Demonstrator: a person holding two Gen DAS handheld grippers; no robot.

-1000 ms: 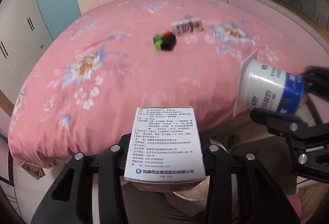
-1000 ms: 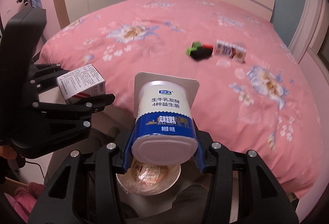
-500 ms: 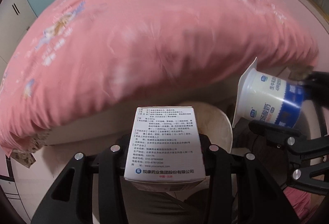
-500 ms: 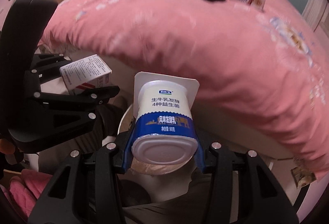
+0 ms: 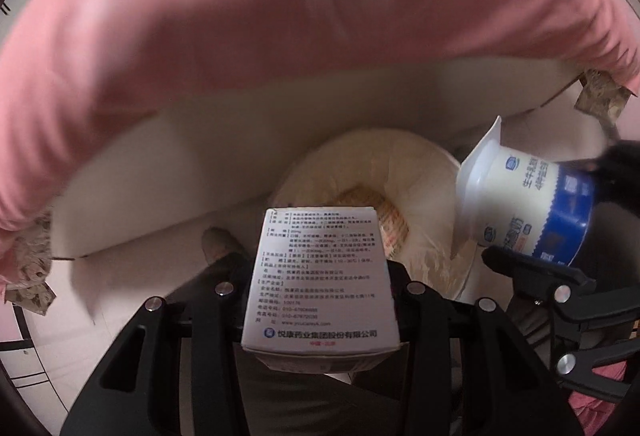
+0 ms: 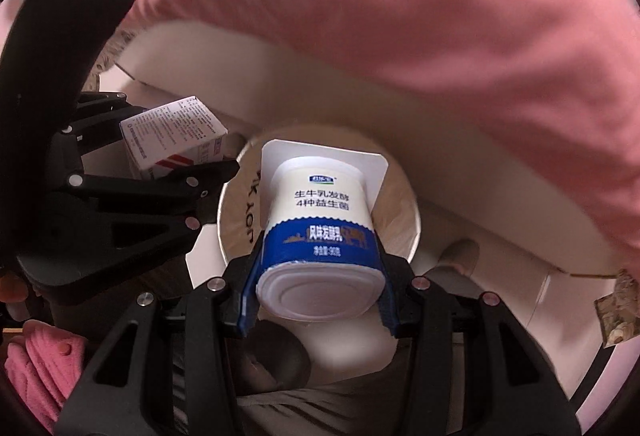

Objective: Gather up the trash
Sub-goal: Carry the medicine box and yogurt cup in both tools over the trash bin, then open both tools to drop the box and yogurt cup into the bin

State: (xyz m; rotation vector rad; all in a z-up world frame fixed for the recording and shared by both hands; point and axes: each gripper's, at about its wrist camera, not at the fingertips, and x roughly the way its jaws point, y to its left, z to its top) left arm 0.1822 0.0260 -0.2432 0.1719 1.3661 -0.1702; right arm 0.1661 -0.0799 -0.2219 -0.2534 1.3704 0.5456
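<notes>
Left claw (image 5: 320, 300): closed on a white medicine box (image 5: 320, 276), long axis running away from the camera.
Right claw (image 6: 316, 288): closed on a yogurt cup (image 6: 320, 228), base toward the camera, rim pointing down.
Trash bin (image 6: 414, 220): on the floor beside the bed (image 6: 400, 16), lined, wrapper already inside.
Key relation: bin mouth lies straight beyond the cup; beyond and slightly right of the box.
Nearer hand: right, by judgement.
</notes>
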